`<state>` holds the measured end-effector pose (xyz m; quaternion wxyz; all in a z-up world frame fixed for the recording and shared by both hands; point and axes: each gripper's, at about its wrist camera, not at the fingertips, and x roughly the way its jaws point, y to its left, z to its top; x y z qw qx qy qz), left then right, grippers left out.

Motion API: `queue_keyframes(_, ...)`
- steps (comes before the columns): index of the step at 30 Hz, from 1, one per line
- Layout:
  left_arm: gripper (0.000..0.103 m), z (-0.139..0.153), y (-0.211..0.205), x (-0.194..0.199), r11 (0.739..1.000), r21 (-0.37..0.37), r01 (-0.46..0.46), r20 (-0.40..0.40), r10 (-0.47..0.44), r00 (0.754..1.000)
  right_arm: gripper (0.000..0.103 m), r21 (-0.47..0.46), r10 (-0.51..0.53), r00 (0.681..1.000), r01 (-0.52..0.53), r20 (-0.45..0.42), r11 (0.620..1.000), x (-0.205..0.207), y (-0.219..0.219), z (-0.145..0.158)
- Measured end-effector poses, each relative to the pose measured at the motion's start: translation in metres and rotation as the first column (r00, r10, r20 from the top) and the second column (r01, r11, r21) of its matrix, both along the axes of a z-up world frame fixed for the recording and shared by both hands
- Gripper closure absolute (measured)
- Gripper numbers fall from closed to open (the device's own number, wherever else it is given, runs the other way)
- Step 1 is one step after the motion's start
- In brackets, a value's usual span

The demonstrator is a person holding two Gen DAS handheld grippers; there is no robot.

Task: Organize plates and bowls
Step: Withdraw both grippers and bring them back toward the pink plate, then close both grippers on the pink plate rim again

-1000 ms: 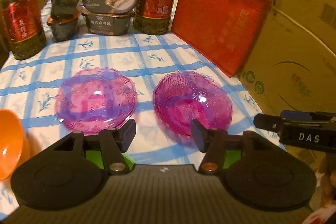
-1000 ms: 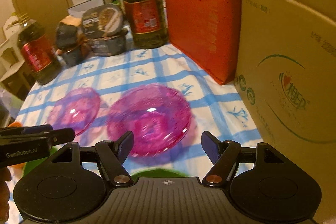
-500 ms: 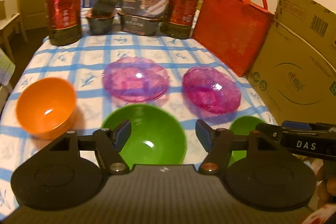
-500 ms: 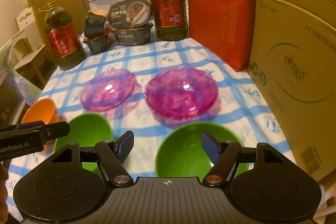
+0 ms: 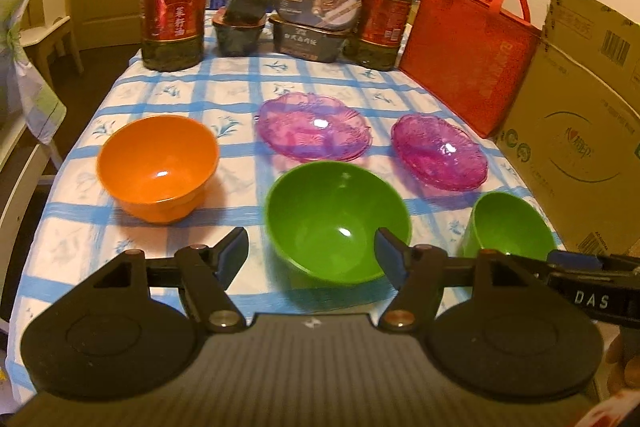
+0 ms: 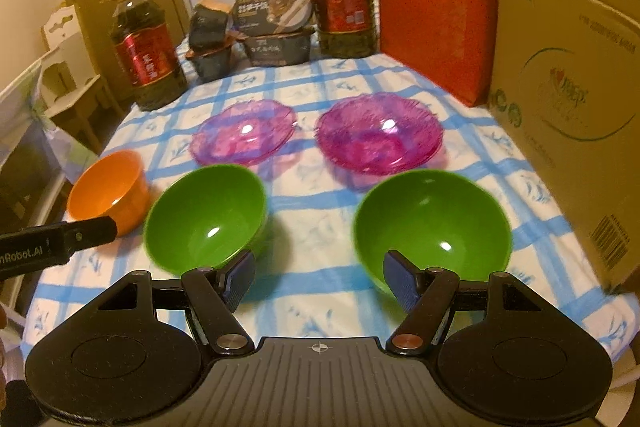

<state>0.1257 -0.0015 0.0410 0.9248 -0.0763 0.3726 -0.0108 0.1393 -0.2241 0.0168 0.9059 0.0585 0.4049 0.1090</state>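
Note:
Two translucent pink dishes lie side by side mid-table: a flat plate [image 5: 314, 125] [image 6: 244, 135] and a deeper one [image 5: 440, 151] [image 6: 380, 135]. Nearer stand an orange bowl [image 5: 158, 167] [image 6: 108, 187], a green bowl [image 5: 338, 223] [image 6: 206, 215] and a second green bowl [image 5: 506, 227] [image 6: 432, 223], all upright and empty. My left gripper [image 5: 311, 251] [image 6: 60, 243] hovers open just short of the middle green bowl. My right gripper [image 6: 319, 269] [image 5: 580, 283] is open above the cloth between the two green bowls. Neither holds anything.
The table has a blue-checked cloth [image 5: 240, 83]. Along its far edge stand two big oil bottles [image 5: 174, 3] [image 5: 384, 11] and dark food boxes [image 5: 312, 23]. A red bag [image 5: 468, 43] and a cardboard box [image 5: 580, 131] wall off the right side. A chair [image 5: 44, 27] stands at the left.
Both grippers have drawn back from the pink dishes, so the orange and two green bowls have come into view. The left jaws have spread a little wider.

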Motion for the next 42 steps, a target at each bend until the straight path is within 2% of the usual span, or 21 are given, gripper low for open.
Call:
queue_keyframes(13,0.036,-0.006,0.014,-0.001,1.0,-0.009,-0.018,-0.014,0.017,1.0,0.032,-0.004,0.02,1.0,-0.02,-0.013,1.0,0.003,0.015,-0.006)
queue_keyframes(20,0.036,0.003,0.027,0.031,1.0,-0.004,0.008,-0.001,-0.008,1.0,0.032,0.078,0.02,1.0,-0.018,-0.021,0.997,0.031,0.016,0.001)
queue_keyframes(25,0.035,0.009,0.043,0.076,0.999,0.006,0.032,-0.011,-0.032,0.999,0.032,0.104,0.022,1.0,-0.023,0.004,0.994,0.072,0.025,0.009)
queue_keyframes(30,0.035,0.004,0.053,0.134,0.996,0.068,0.066,-0.035,-0.064,0.997,0.033,0.154,0.008,1.0,-0.004,-0.027,0.988,0.129,0.036,0.0)
queue_keyframes(34,0.036,-0.014,0.06,0.189,0.991,0.084,0.101,-0.085,-0.094,0.992,0.033,0.168,0.003,0.998,0.008,-0.062,0.986,0.171,0.046,-0.017)
queue_keyframes(36,0.036,-0.026,0.062,0.215,0.986,0.117,0.115,-0.106,-0.103,0.989,0.038,0.17,0.005,0.996,0.011,-0.09,0.985,0.19,0.051,-0.029)
queue_keyframes(37,0.037,-0.033,0.063,0.228,0.986,0.118,0.122,-0.122,-0.108,0.987,0.043,0.176,0.005,0.994,0.015,-0.108,0.984,0.199,0.052,-0.036)
queue_keyframes(41,0.039,-0.061,0.073,0.274,0.986,0.088,0.139,-0.2,-0.119,0.972,0.047,0.195,-0.016,0.981,0.054,-0.192,0.979,0.231,0.053,-0.066)
queue_keyframes(42,0.043,-0.067,0.074,0.283,0.986,0.085,0.144,-0.216,-0.123,0.969,0.048,0.199,-0.018,0.977,0.061,-0.212,0.978,0.237,0.053,-0.072)
